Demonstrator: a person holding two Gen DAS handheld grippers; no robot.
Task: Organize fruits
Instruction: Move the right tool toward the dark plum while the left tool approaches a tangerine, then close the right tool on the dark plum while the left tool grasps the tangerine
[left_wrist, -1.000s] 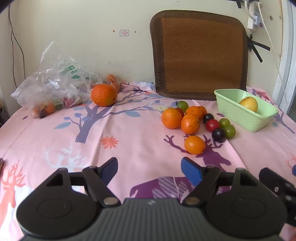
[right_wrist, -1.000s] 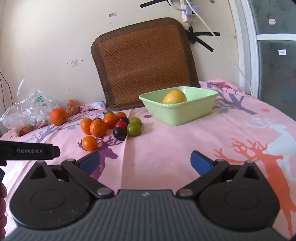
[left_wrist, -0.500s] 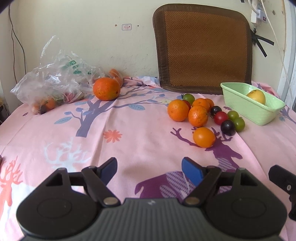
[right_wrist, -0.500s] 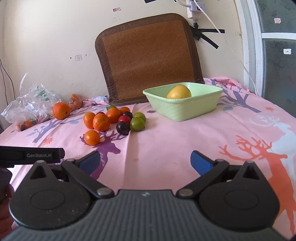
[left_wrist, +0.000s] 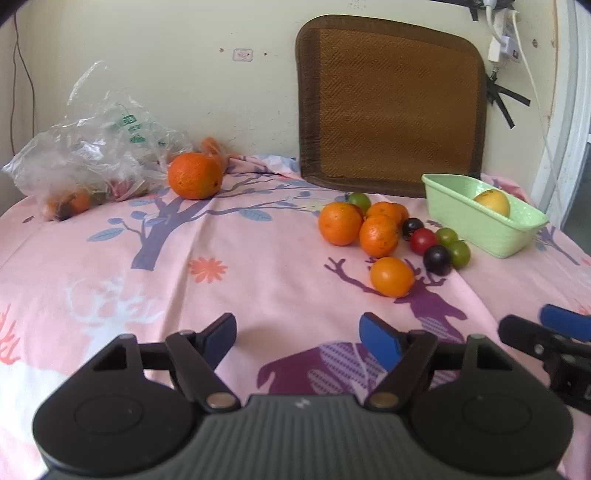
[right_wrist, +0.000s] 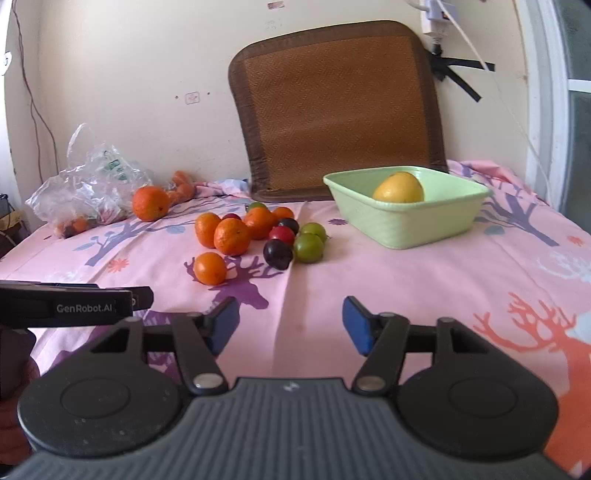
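1. The step in hand looks like the approach before a pick: one yellow round fruit (right_wrist: 398, 187) already sits in the pale green plastic basin (right_wrist: 406, 225), while the rest lie loose on the pink tree-and-deer printed cloth (right_wrist: 424, 280) covering the table.
2. The right claw (right_wrist: 288, 325) has nothing between its blue pads, and its jaws are closing on empty air.
3. The left claw (left_wrist: 299, 338) is likewise empty, its jaws narrowing, with only cloth between them.
4. The cluster of small oranges and dark, red and green plums (right_wrist: 258, 234) lies ahead of the right claw and slightly to its left; the basin stands ahead and to its right, well apart from the claw.
5. The single small orange (left_wrist: 391, 271) is nearest, ahead and to the right of the left claw.
6. A large orange (left_wrist: 194, 176) and a crinkled clear plastic bag (left_wrist: 92, 147) lie far ahead-left.
7. Next, I judge, a claw must reopen and reach forward to one fruit.
8. Bare cloth in front of both claws gives free room; the other claw sits close alongside, so sideways swings risk a knock.
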